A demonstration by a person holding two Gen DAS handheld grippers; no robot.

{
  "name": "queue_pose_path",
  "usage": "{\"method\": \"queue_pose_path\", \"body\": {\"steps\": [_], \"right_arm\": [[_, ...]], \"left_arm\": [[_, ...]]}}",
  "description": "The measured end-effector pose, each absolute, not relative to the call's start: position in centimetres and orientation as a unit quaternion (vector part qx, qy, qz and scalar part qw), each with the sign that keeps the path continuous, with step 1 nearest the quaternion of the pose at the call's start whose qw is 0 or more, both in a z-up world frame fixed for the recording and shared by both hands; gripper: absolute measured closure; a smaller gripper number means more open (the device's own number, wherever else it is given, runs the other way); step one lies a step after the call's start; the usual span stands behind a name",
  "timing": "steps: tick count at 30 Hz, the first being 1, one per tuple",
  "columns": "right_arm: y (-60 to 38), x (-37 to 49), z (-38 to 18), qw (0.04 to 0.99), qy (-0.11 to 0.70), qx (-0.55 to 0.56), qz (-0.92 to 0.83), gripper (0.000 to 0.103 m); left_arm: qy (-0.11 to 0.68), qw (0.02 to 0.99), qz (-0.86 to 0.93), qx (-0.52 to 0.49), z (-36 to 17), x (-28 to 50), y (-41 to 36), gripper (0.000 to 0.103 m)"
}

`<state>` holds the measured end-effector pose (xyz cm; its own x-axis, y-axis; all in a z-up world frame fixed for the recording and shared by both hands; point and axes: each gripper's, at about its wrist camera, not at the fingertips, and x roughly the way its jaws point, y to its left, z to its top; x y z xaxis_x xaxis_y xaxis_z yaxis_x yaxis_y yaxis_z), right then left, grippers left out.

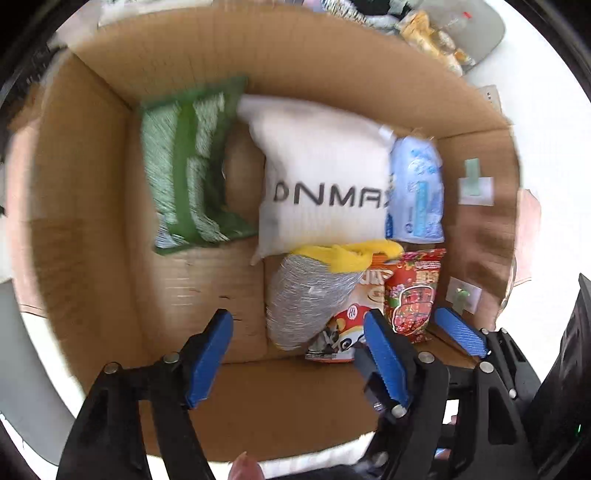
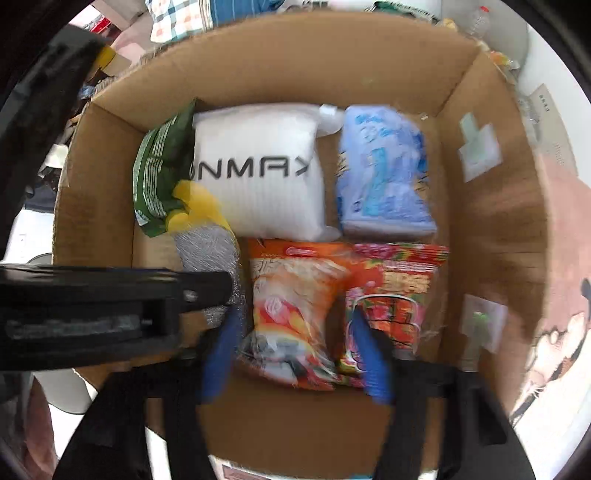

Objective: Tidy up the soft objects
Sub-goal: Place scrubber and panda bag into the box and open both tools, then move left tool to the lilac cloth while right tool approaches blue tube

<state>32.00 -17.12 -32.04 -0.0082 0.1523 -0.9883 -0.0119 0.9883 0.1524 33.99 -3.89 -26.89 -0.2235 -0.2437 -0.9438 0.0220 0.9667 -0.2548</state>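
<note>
An open cardboard box (image 1: 92, 221) (image 2: 480, 240) holds a white lettered pillow (image 1: 325, 177) (image 2: 258, 173), a green packet (image 1: 188, 166) (image 2: 159, 173) and a blue pack (image 1: 417, 188) (image 2: 384, 170). In front of these lie a grey glove with a yellow cuff (image 1: 306, 295) (image 2: 207, 240), an orange snack bag (image 1: 343, 332) (image 2: 295, 306) and a red snack bag (image 1: 410, 291) (image 2: 399, 295). My left gripper (image 1: 298, 315) hangs open over the glove, pads clear of it. My right gripper (image 2: 293, 314) is open astride the orange bag without pressing it.
The box floor left of the glove is bare cardboard (image 1: 207, 273). The left gripper's black body (image 2: 110, 306) crosses the right wrist view and covers part of the glove. Outside the box lie a grey cap (image 1: 476, 26), snack packets (image 1: 424, 33) and checked cloth (image 2: 177, 18) on a white surface.
</note>
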Motion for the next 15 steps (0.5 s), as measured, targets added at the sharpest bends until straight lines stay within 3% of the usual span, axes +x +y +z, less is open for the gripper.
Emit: {"method": "queue_pose_path", "body": {"steps": [1, 3, 5, 8, 15], "right_arm": [[-17.4, 31.9, -31.7, 0.703, 0.707, 0.050, 0.058, 0.015], [-17.7, 31.7, -30.7, 0.703, 0.708, 0.042, 0.051, 0.015], [-18.0, 31.2, -29.4, 0.707, 0.705, 0.032, 0.044, 0.009], [-18.6, 30.4, -27.6, 0.717, 0.696, 0.023, 0.035, 0.000], [-19.1, 27.3, -23.2, 0.751, 0.661, 0.004, 0.021, 0.000]], "left_arm": [[0.767, 0.630, -0.105, -0.063, -25.9, 33.9, -4.0, 0.029], [0.747, 0.657, -0.094, -0.041, -24.1, 33.4, -3.9, 0.013], [0.723, 0.685, -0.081, -0.018, -22.2, 32.5, -3.9, 0.007], [0.695, 0.716, -0.065, -0.002, -20.0, 30.8, -2.9, 0.004], [0.644, 0.764, -0.035, -0.006, -17.7, 26.4, -2.3, 0.002]]}}
